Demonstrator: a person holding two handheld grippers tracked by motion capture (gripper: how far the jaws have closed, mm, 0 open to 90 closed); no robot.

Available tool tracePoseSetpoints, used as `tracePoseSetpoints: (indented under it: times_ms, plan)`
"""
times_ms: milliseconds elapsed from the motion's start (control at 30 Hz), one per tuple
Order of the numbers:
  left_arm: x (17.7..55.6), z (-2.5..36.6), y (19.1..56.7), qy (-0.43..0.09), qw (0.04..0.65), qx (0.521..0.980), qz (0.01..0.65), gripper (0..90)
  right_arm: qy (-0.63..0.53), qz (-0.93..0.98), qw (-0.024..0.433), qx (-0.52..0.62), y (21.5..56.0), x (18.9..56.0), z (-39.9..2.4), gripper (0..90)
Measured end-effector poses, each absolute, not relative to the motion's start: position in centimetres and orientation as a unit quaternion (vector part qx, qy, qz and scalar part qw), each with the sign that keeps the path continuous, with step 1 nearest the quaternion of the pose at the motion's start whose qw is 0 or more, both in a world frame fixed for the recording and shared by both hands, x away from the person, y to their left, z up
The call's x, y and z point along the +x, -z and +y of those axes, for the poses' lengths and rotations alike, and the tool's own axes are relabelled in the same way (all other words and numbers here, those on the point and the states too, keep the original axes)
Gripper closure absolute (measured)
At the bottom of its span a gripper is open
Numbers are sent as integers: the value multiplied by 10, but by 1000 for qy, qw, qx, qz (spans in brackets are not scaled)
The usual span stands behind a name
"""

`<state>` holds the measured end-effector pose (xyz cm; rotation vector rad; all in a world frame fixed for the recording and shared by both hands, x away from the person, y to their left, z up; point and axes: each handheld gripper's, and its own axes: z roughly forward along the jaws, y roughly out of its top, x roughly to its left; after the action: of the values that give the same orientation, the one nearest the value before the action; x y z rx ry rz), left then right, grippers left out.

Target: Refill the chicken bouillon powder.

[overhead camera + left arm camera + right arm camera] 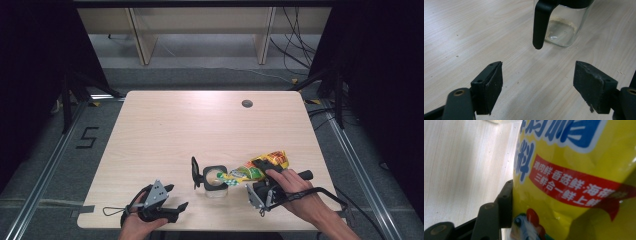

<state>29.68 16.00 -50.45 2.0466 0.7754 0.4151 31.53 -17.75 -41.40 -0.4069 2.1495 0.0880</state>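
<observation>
Two claws are at work on the wooden counter point(165, 125), and the job in hand looks like pouring seasoning from a yellow packet point(257, 167) into a clear glass jar point(215, 181). The right claw point(265, 165) holds the packet clamped between its jaws; in the right gripper view the yellow film point(574, 182) presses flat against the one visible black jaw. From above, the packet lies tilted with its torn end over the jar's mouth, touching or just above the rim. The jar stands upright near the front middle of the counter, its black hinged lid point(194, 172) swung open to the left. A thin layer of pale powder covers its bottom point(560, 27).

The left claw point(175, 207) rests at the front left edge, jaws wide apart and gripping nothing, well short of the jar; its pads point(494, 85) frame bare wood.

To pour well, I would keep the packet's opening centred over the mouth and raise the rear end gradually, so the powder slides instead of dumping. The jar is light and unsupported, so a nudge from the packet could shift it. Bringing the idle left claw up to steady the glass wall or the handle point(540, 25) seems wise.
</observation>
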Motion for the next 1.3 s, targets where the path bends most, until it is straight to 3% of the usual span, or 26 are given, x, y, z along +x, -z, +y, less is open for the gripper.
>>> tracePoseSetpoints:
  times_ms: [1033,1100,1200,1300]
  plan:
    - [297,160,504,-166,440,825,314,233,-4,859,477,-185,419,309,-172,482]
    - [297,159,505,-164,445,823,314,233,6,846,482,-228,415,312,-169,482]
    - [296,160,504,-164,442,825,312,233,-16,856,486,-174,418,306,-168,482]
    - [296,160,504,-164,442,824,314,233,-10,848,491,-198,418,309,-166,483]
